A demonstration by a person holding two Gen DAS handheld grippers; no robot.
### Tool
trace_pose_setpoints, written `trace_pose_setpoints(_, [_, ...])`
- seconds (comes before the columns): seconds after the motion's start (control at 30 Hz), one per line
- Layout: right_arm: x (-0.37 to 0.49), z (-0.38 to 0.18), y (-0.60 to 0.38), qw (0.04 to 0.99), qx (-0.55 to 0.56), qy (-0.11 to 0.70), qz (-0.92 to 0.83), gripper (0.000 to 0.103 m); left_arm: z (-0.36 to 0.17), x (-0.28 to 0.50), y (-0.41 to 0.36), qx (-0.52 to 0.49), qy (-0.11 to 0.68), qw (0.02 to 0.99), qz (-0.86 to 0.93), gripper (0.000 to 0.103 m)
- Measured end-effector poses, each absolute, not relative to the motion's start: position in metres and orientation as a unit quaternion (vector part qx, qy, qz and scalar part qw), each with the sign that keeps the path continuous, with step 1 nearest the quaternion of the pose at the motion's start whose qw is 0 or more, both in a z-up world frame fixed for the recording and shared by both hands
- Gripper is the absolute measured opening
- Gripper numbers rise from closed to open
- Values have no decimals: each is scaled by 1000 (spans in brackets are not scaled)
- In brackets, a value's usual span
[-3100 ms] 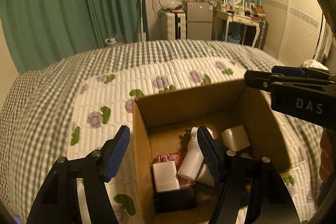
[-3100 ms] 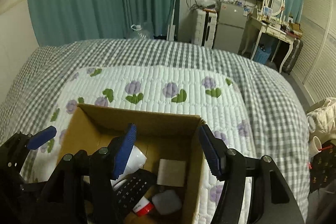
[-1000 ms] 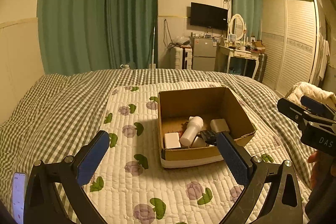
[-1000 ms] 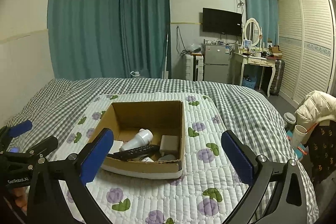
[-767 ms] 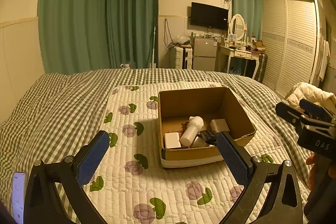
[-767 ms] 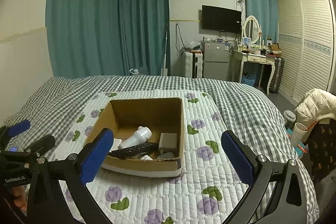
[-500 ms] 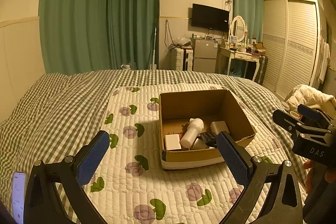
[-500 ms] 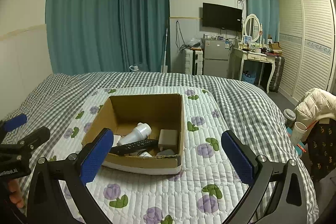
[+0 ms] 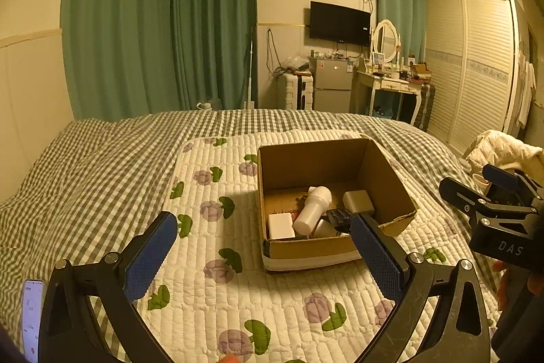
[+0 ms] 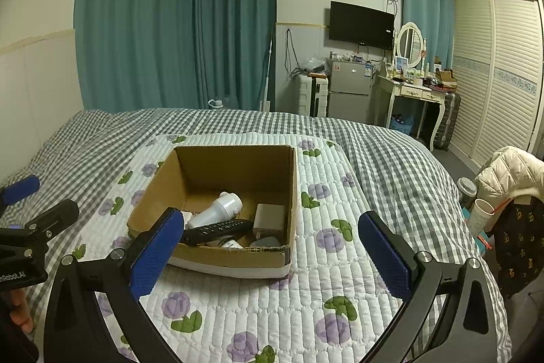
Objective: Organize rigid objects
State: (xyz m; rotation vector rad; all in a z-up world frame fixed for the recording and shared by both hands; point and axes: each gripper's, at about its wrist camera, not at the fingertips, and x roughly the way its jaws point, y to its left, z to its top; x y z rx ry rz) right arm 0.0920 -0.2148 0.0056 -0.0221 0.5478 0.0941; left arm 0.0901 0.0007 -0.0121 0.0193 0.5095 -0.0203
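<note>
An open cardboard box [image 9: 307,165] [image 10: 234,165] sits on a floral quilted mat on the bed. Inside lie a white bottle [image 9: 312,206] [image 10: 217,210], a black remote [image 10: 216,231] [image 9: 338,216], a grey-white adapter [image 9: 357,201] [image 10: 270,216] and a white block [image 9: 281,225]. My left gripper [image 9: 263,257] is open and empty, held back from the box's near side. My right gripper [image 10: 275,256] is open and empty, also back from the box.
The quilted mat [image 9: 210,281] lies on a checked bedspread [image 9: 102,165]. A phone [image 9: 32,318] lies at the left wrist view's lower left. A jacket on a chair [image 10: 510,172] and a paper cup [image 10: 479,215] stand right of the bed. A dresser and fridge stand beyond.
Both grippers have pulled up and back from inside the box and opened wider; over the last second they only drift slightly. The box contents stay put.
</note>
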Motion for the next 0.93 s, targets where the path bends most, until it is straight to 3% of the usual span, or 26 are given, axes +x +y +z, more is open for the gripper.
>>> trace_pose_setpoints(0.93, [92, 4, -213, 960, -13, 275, 45, 103, -14, 88, -2, 25, 247, 969, -5, 103])
